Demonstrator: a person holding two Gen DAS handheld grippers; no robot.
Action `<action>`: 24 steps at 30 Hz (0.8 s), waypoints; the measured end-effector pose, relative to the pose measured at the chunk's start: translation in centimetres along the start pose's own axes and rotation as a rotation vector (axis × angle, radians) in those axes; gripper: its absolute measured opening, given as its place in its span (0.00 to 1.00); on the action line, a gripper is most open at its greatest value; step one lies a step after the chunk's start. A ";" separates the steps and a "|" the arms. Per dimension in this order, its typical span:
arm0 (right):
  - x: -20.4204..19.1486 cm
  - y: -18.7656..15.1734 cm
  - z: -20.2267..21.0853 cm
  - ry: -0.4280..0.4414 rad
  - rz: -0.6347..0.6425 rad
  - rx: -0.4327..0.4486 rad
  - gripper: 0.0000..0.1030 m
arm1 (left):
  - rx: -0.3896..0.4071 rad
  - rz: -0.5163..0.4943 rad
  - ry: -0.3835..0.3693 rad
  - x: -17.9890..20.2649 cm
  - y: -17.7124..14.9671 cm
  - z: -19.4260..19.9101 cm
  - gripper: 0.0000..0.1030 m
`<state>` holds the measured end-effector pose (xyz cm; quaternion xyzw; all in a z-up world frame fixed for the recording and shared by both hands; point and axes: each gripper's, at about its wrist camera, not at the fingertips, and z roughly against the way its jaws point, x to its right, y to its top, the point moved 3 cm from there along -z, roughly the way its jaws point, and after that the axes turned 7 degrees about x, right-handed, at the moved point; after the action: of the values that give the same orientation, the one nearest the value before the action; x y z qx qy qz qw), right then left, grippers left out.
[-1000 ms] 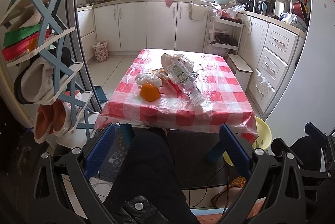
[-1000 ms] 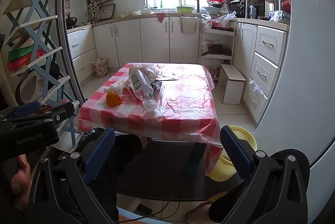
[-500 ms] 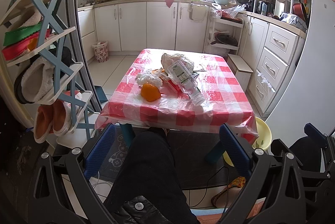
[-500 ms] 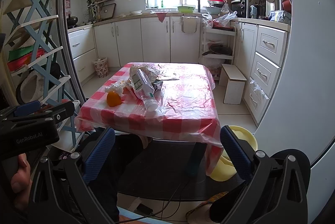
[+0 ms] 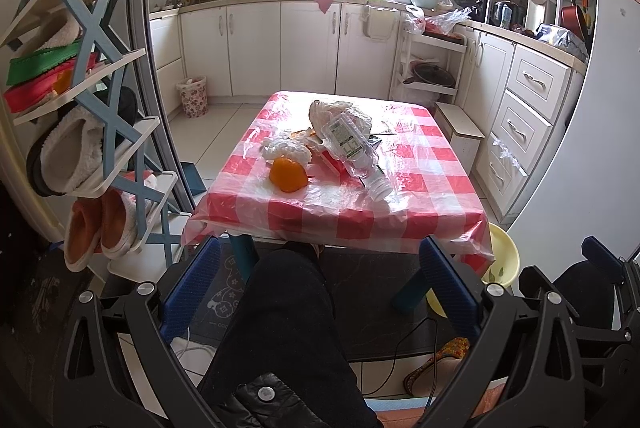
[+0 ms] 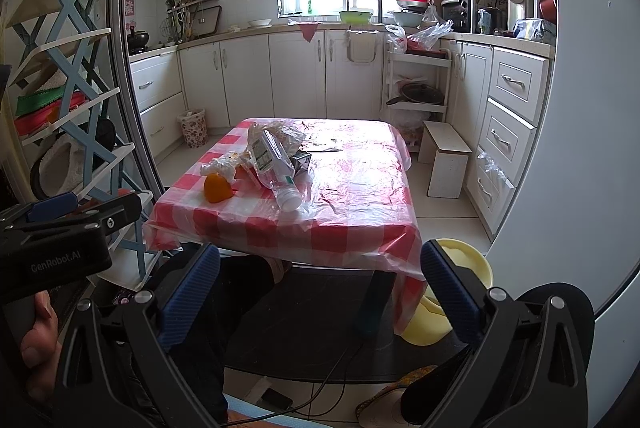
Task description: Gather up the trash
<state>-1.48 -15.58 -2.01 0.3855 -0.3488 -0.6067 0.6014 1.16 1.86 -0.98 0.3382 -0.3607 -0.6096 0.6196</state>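
Observation:
A low table with a red-and-white checked cloth (image 5: 360, 220) (image 6: 360, 212) carries a pile of trash. A clear plastic bottle (image 5: 352, 152) (image 6: 276, 164) lies on its side, cap toward me. Beside it sit an orange peel (image 5: 288, 177) (image 6: 217, 188), crumpled white tissue (image 5: 286, 148) (image 6: 218, 168), a crumpled plastic bag (image 5: 340, 110) (image 6: 280, 132) and a red wrapper (image 5: 332, 162). My left gripper (image 5: 316, 280) hangs open well short of the table, above a dark trouser leg. My right gripper (image 6: 320, 280) is open too, low before the table's front edge.
A shoe rack (image 5: 80, 108) with slippers stands at the left. A yellow basin (image 6: 460, 292) sits on the floor at the table's right corner. A small floral bin (image 5: 194, 96) stands by the far cabinets, and a white step stool (image 6: 444, 164) is at the right.
The right wrist view has drifted slightly; the table and its trash sit a little closer. Both grippers stay open and empty.

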 end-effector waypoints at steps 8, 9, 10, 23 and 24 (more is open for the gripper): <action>-0.1 -0.1 0.0 0.002 0.000 -0.002 0.93 | 0.000 0.002 0.002 -0.2 0.0 0.0 0.92; -0.1 -0.1 0.0 0.003 0.000 -0.002 0.94 | -0.001 0.004 0.003 -0.2 -0.1 0.0 0.92; -0.2 -0.1 0.0 0.003 0.000 -0.002 0.93 | -0.002 0.004 0.003 -0.2 -0.2 0.0 0.92; -0.4 -0.5 -1.6 0.002 0.024 -0.014 0.93 | -0.027 0.035 0.034 -1.7 -0.6 -2.0 0.92; -0.4 -0.4 -2.0 0.000 0.031 -0.012 0.93 | -0.032 0.042 0.040 -1.9 -0.6 -2.5 0.92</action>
<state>0.08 -15.08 -3.29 0.3764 -0.3510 -0.5996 0.6129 3.03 3.70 -2.82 0.3327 -0.3452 -0.5953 0.6448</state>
